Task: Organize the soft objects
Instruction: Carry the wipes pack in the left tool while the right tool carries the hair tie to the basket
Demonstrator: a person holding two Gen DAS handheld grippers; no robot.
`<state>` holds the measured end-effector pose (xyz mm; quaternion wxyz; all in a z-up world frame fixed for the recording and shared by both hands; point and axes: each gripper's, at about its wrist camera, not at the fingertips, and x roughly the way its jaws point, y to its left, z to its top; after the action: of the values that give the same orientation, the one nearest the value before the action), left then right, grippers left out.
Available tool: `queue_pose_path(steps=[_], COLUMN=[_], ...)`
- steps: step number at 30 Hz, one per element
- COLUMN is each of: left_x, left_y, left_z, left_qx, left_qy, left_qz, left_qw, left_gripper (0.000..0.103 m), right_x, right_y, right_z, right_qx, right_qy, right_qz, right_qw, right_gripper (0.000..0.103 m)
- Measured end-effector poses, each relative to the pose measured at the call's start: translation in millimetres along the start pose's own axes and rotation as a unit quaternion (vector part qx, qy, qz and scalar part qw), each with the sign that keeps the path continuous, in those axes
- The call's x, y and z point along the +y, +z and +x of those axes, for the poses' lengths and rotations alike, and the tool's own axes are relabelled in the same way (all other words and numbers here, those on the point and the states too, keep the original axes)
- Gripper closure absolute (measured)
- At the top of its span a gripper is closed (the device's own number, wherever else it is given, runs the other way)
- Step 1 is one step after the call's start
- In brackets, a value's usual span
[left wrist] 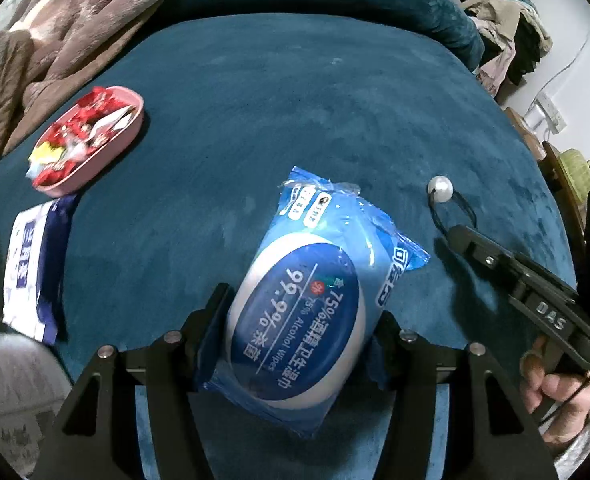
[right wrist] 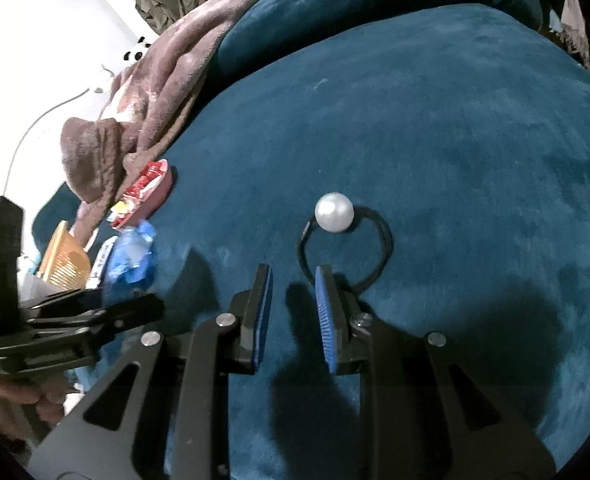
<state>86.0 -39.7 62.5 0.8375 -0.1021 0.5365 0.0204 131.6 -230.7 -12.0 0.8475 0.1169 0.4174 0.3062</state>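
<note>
Glossy blue plastic wipes pack [left wrist: 295,312], pillow-shaped, clamped in left gripper [left wrist: 299,324] above teal velvet cushion [left wrist: 295,100]. Right gripper [right wrist: 293,312] part-open, empty, beside black elastic hair tie [right wrist: 383,248] with round pearl bead [right wrist: 333,213]. Pink oval tray [left wrist: 107,140] well apart.

Both fisheye views were dim and bluish, with black vignetting in the corners and straight edges bowed toward the rims. Light fell from above, throwing soft dark shadows on the teal cushion [right wrist: 455,160] beneath the right hand-held gripper [right wrist: 293,280]. The white wall [right wrist: 35,60] was overexposed. Glare streaked the wipes pack [left wrist: 295,300], which showed blurred in the right view.
</note>
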Motion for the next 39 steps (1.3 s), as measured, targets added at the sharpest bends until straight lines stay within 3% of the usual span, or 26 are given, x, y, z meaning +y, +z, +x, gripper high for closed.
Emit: queue_pose_path(steps=[4, 6, 7, 13, 14, 17, 24, 39], left_x=[6.3, 7.2, 7.9, 7.4, 6.3, 2.6, -5.7, 9.2], left_y=[-11.7, -14.1, -15.0, -11.6, -9.9, -6.7, -7.1, -32.0], left_z=[-10.5, -12.9, -13.6, -5.2, -2.7, 5.6, 11.9, -44.8], left_qx=[-0.003, -0.003, -0.003, 0.002, 0.004, 0.009, 0.014, -0.019], left_qy=[-0.002, -0.003, -0.002, -0.002, -0.002, -0.004, -0.010, -0.010], left_qz=[-0.013, -0.015, -0.015, -0.017, -0.017, -0.015, -0.014, -0.037], left_qw=[0.9999, 0.9999, 0.9999, 0.9999, 0.9998, 0.9998, 0.9998, 0.9991], left_gripper=[0.043, 0.043, 0.043, 0.043, 0.043, 0.043, 0.043, 0.043], right_x=[12.1, 13.0, 12.2, -2.8, -4.5, -7.0, -3.1, 36.8], right_y=[7.8, 14.2, 16.7, 26.7, 28.6, 31.7, 22.9, -39.0], right_z=[-0.6, 2.0, 4.2, 32.8, 34.1, 34.9, 3.7, -43.8], right_qx=[-0.039, -0.054, -0.059, -0.037, -0.037, -0.024, -0.040, -0.020], right_qy=[-0.032, -0.037, -0.039, -0.060, -0.054, -0.061, -0.020, -0.003], right_qz=[-0.028, -0.029, -0.026, 0.000, -0.002, -0.011, -0.003, 0.000], right_qw=[0.998, 0.997, 0.997, 0.998, 0.998, 0.998, 0.999, 1.000], right_gripper=[0.073, 0.052, 0.049, 0.048, 0.049, 0.080, 0.080, 0.080])
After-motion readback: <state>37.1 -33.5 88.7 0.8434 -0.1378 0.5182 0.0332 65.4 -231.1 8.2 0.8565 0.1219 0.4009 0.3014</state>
